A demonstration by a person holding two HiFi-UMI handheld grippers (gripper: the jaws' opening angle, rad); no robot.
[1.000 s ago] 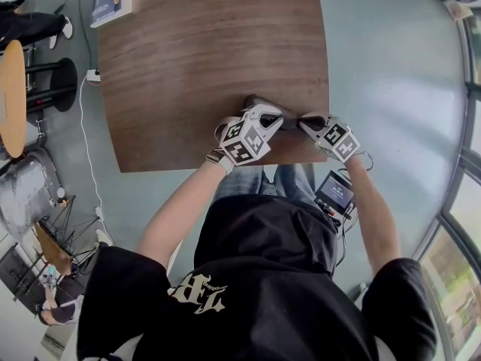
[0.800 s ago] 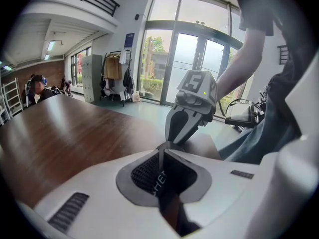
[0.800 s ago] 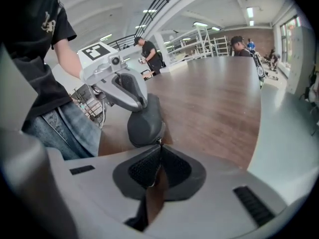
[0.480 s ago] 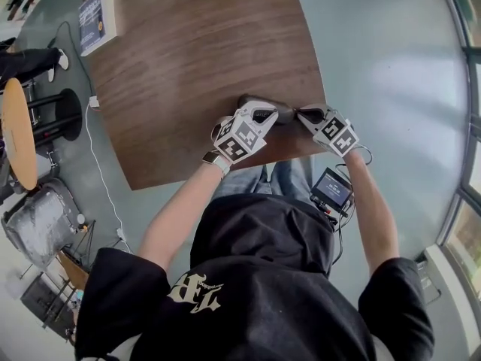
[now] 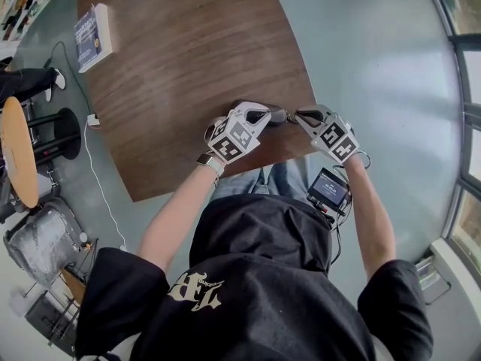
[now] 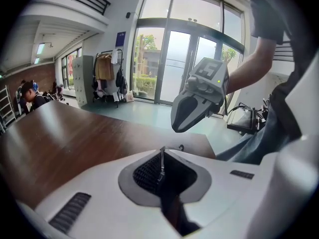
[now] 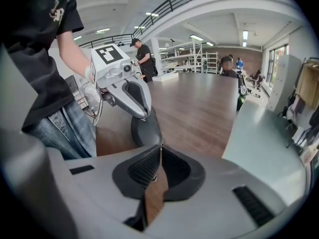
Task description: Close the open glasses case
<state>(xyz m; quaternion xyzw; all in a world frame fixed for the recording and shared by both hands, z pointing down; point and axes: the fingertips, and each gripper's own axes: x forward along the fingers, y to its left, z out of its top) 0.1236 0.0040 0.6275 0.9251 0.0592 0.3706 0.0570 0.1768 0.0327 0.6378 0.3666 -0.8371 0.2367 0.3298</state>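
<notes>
A dark grey glasses case (image 5: 275, 113) lies near the front right corner of the brown table (image 5: 188, 66). In the right gripper view the glasses case (image 7: 146, 128) is a rounded dark shell on the table, just under the left gripper (image 7: 133, 101). I cannot tell whether its lid is fully down. My left gripper (image 5: 259, 116) rests at the case's left end and is shut. My right gripper (image 5: 302, 116) sits at its right end, also shut, with nothing between its jaws. In the left gripper view the right gripper (image 6: 185, 119) hangs just ahead, and the case is hidden.
A book (image 5: 93, 36) lies at the table's far left corner. The table's front edge runs just below both grippers. A small screen device (image 5: 330, 189) hangs by the person's hip. A round side table (image 5: 15, 141) and a stool (image 5: 56, 122) stand on the floor to the left.
The head view has shifted slightly. Both grippers have stayed at the case by the table's front edge, with little movement between frames.
</notes>
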